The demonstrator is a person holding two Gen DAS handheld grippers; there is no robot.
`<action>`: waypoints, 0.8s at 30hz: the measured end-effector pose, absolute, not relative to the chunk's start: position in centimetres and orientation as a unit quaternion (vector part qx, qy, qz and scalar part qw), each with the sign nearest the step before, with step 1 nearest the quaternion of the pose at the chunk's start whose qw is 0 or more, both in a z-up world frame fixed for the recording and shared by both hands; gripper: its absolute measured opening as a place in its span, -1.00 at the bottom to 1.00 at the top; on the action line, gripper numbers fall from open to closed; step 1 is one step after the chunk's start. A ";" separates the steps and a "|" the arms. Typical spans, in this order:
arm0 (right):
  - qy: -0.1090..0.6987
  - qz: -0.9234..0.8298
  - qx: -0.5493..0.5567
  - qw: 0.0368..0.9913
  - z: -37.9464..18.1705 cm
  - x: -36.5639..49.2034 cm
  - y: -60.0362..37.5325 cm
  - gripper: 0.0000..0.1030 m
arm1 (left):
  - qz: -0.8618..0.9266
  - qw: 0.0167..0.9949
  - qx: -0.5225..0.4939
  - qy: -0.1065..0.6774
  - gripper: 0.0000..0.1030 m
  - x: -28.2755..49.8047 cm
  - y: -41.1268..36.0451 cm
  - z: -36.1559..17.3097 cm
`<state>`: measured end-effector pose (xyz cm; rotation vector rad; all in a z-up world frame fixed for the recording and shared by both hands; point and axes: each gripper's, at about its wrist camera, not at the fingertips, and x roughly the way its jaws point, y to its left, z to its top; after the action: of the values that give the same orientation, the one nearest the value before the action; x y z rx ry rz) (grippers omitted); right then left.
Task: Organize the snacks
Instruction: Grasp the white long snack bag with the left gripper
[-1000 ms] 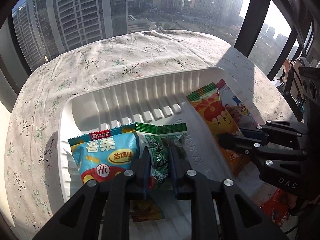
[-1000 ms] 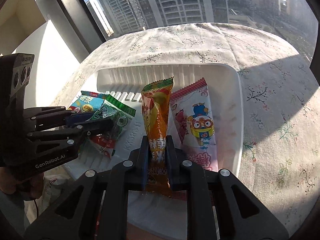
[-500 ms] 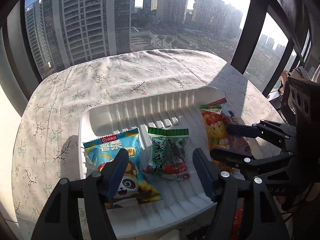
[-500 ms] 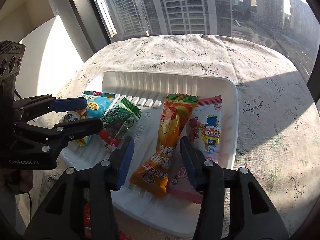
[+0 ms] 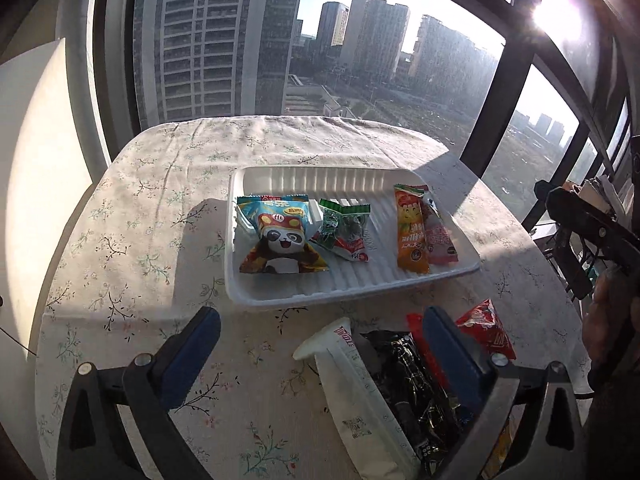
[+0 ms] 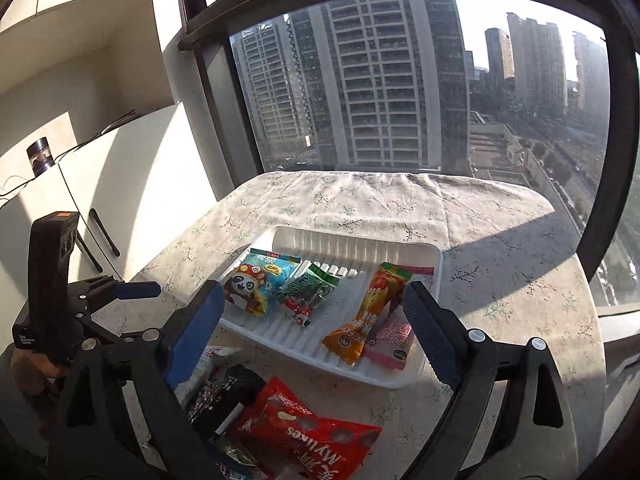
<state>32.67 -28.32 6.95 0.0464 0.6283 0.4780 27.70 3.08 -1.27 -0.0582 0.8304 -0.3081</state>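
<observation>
A white ribbed tray (image 5: 348, 296) (image 6: 396, 378) on the floral tablecloth holds a blue panda snack bag (image 5: 280, 240) (image 6: 256, 284), a green packet (image 5: 344, 228) (image 6: 308, 292), an orange packet (image 5: 411, 232) (image 6: 372, 312) and a pink packet (image 5: 440, 240) (image 6: 390, 338). My left gripper (image 5: 320, 344) is open and empty, pulled back above a pile of loose snacks at the table's near edge. My right gripper (image 6: 312, 332) is open and empty, also back from the tray. Each gripper shows in the other's view: the left gripper (image 6: 132, 304), the right gripper (image 5: 560, 216).
The near pile holds a white packet (image 5: 356, 400), a black packet (image 5: 404, 380) (image 6: 224, 396) and red packets (image 5: 486, 330), one a red Mylikes bag (image 6: 308, 436). Large windows stand behind the table. A white cabinet (image 6: 120, 184) is at the left.
Both grippers let go of the green and orange packets, opened wide and drew back and up from the tray. The packets now lie flat in the tray.
</observation>
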 end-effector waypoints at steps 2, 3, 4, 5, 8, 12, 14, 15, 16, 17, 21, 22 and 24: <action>0.298 0.243 0.028 0.923 7.1 29.6 -28.7 0.77 | -0.147 0.899 -0.042 0.411 0.99 26.3 3.4 -2.3; 0.295 0.246 0.032 0.923 7.0 28.0 -28.9 0.78 | -0.150 0.896 -0.046 0.416 0.99 25.5 3.4 -2.8; 0.291 0.247 0.041 0.923 6.7 26.1 -29.3 0.77 | -0.151 0.894 -0.048 0.420 0.99 24.9 3.3 -3.4; 0.290 0.249 0.050 0.923 6.4 24.8 -29.6 0.77 | -0.148 0.892 -0.048 0.424 0.99 24.3 3.2 -3.9; 0.294 0.248 0.078 0.920 4.6 21.2 -30.7 0.78 | -0.143 0.888 -0.054 0.433 0.99 23.4 3.0 -5.1; 0.309 0.243 0.104 0.914 2.0 18.5 -31.6 0.77 | -0.133 0.888 -0.055 0.436 0.82 22.9 2.7 -5.6; 0.319 0.243 0.103 0.910 0.8 17.9 -31.6 0.76 | -0.140 0.888 -0.054 0.434 0.79 22.8 2.4 -5.5; 0.324 0.243 0.101 0.909 0.4 17.7 -31.6 0.73 | -0.142 0.888 -0.052 0.434 0.77 22.8 2.2 -5.5; 0.329 0.242 0.100 0.907 -0.2 17.6 -31.6 0.72 | -0.144 0.887 -0.051 0.435 0.72 22.8 2.0 -5.6; 0.332 0.243 0.100 0.906 -0.5 17.5 -31.6 0.70 | -0.145 0.886 -0.052 0.438 0.70 23.0 1.9 -5.7; 0.342 0.245 0.098 0.902 -1.5 17.3 -31.3 0.58 | -0.157 0.877 -0.059 0.451 0.31 23.7 1.7 -6.6; 0.344 0.246 0.097 0.901 -1.7 17.3 -31.2 0.56 | -0.159 0.875 -0.062 0.453 0.25 23.9 1.7 -6.8; 0.347 0.249 0.095 0.899 -2.1 17.4 -31.0 0.53 | -0.157 0.875 -0.061 0.454 0.18 24.1 1.6 -6.9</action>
<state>17.41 -30.96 -2.12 0.1967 0.7192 0.5153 24.08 1.57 -6.93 -0.1266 0.9490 -0.3279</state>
